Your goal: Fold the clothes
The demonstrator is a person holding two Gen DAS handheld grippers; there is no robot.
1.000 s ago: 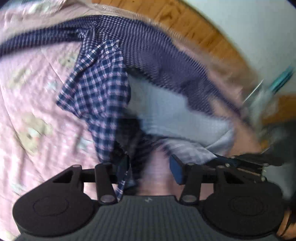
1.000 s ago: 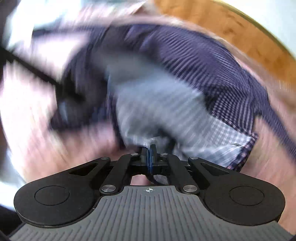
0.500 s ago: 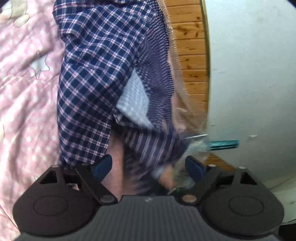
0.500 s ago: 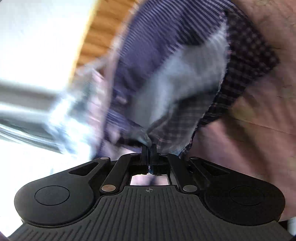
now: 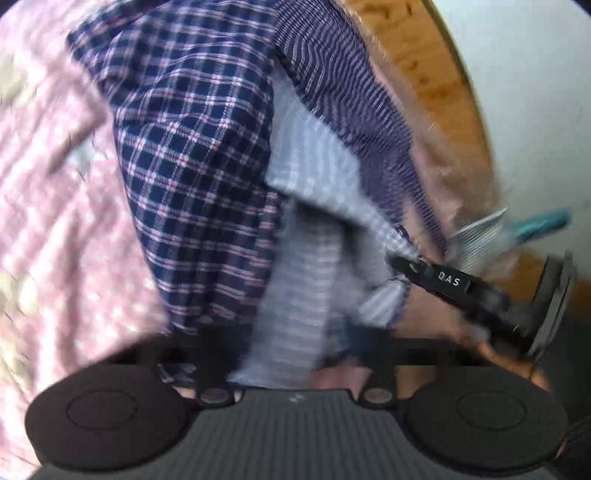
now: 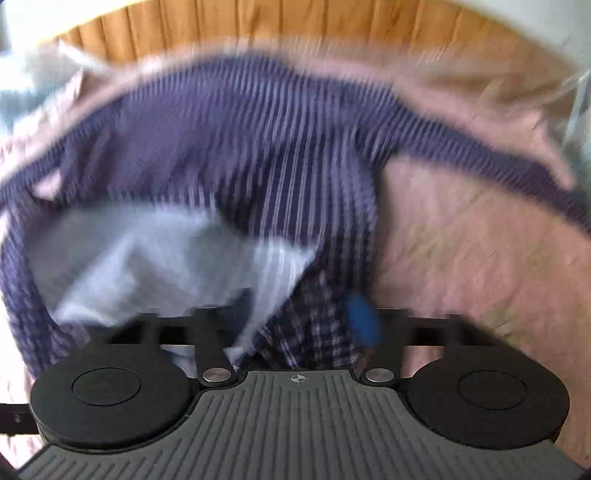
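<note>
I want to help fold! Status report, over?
Left gripper, right gripper: jaws apart, just closing, plaid shirt between. Shirt rumpled on pink bedspread, unfolded. Nothing blocking, view blurry.

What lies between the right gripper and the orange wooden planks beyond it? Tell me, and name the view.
A rumpled navy checked cloth shirt, pale inside showing, then a strip of pink bedcover before the wooden planks. Right wrist view, blurred.
</note>
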